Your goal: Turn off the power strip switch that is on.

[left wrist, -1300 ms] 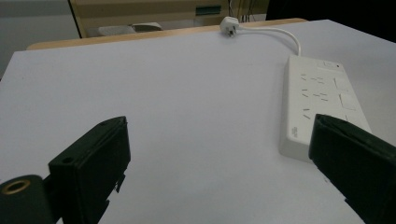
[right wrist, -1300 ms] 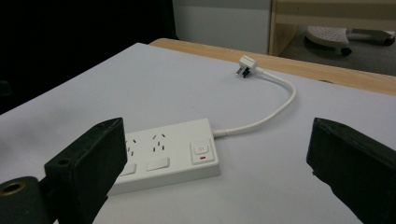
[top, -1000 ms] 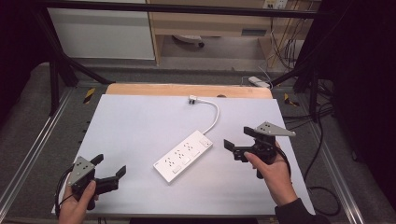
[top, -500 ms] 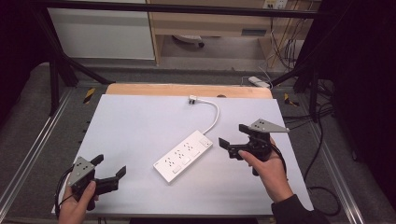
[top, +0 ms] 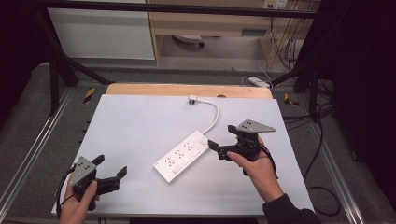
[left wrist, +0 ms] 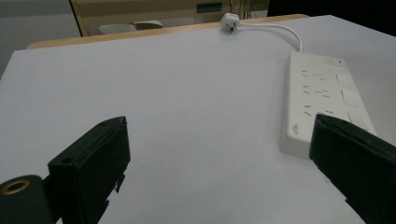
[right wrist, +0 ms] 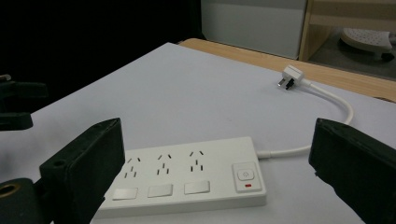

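A white power strip (top: 182,156) lies slantwise in the middle of the white tabletop (top: 140,126). Its cord curves back to a white plug (top: 193,99) near the far edge. My right gripper (top: 222,136) is open, just right of the strip's switch end and close to it, with nothing between the jaws. In the right gripper view the strip (right wrist: 187,177) with its red-marked switch (right wrist: 246,177) lies straight ahead of the open right gripper (right wrist: 215,130). My left gripper (top: 112,165) is open near the front left corner. The left gripper view has the strip (left wrist: 324,100) off to the right.
A wooden strip (top: 187,90) runs along the table's far edge, with metal rails on both sides. Cables hang over the floor at the right (top: 322,191). A shelf unit (top: 210,23) stands behind the table.
My right gripper has moved left toward the power strip's switch end. The left gripper has stayed near the front left corner. Both stay open.
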Tool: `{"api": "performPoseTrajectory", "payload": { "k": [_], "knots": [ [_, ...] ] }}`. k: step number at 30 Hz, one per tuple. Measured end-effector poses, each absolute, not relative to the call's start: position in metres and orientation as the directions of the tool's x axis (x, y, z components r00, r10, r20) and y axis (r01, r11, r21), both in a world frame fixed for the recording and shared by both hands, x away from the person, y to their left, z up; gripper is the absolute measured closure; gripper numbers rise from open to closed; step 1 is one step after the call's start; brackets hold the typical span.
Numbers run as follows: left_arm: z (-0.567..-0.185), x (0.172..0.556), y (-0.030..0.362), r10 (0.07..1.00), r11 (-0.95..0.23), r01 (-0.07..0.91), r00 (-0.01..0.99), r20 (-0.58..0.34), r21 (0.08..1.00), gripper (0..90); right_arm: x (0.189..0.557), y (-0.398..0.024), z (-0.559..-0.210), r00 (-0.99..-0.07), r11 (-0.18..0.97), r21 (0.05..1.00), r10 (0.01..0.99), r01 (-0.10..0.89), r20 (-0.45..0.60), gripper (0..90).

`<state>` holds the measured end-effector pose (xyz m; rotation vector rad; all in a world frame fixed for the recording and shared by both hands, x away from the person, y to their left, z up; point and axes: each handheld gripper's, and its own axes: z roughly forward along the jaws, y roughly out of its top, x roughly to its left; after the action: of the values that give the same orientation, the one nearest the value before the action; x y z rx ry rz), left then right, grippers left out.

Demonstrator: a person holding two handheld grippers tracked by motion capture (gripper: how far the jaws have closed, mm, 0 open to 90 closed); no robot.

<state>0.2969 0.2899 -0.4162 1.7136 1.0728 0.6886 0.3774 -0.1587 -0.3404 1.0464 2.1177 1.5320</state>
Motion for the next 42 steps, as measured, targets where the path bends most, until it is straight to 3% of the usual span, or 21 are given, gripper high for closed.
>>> {"api": "performPoseTrajectory", "payload": {
  "k": [42],
  "knots": [
    [-0.414,0.296,0.291,0.883,-0.144,0.329,0.469,-0.029,0.933,4.8,0.393,-0.088,-0.359,-0.750,0.277,0.872,0.647,0.402,0.140,6.0]
  ]
}}
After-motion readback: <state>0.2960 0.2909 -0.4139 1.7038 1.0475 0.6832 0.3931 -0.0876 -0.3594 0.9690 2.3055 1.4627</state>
